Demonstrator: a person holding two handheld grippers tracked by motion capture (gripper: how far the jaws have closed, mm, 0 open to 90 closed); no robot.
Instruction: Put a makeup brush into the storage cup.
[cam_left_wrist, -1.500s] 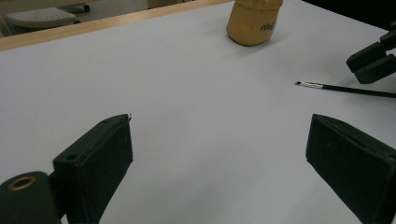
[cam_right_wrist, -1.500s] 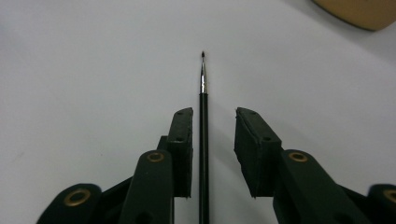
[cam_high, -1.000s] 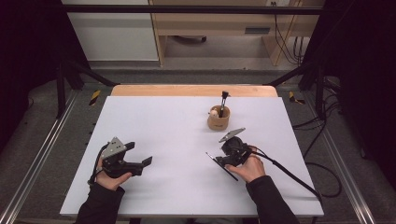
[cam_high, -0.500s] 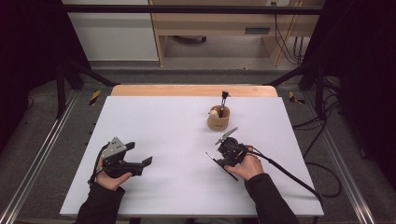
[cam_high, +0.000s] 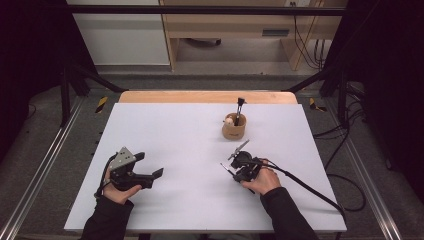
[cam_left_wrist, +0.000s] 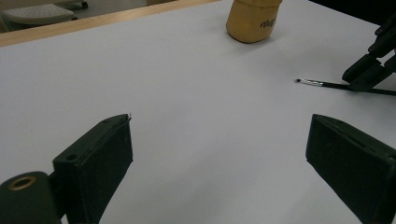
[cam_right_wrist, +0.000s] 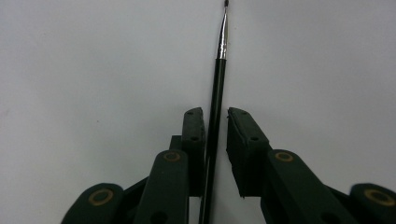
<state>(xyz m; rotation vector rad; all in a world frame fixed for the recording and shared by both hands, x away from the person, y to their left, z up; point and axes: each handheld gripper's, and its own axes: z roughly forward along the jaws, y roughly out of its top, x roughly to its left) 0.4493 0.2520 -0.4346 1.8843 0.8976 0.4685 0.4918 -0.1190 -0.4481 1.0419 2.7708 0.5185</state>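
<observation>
The right gripper is bearing down on a thin black paintbrush lying flat on the white table. Its jaws have just been closing, and the handle is running between the two pads; a sliver of gap is showing on one side, so the pads are not yet pressing and the brush is judged not gripped. The bristle tip and metal ferrule are lying beyond the fingertips, pointing away from the hand.

The left gripper is resting released, jaws wide, nothing between them; from its own view the brush is lying off to the far right of its fingers.

Handling judgement: the brush is looking very light, stiff and slender, with a smooth lacquered handle likely to roll or slip out sideways. The hold is best taken on the black handle behind the ferrule, never on the bristles, which are appearing delicate.

Room: a wooden cup already holding another tool is standing ahead of the right fingertips, apart from them. The table edge is lying behind the right hand; open surface is stretching between both grippers
</observation>
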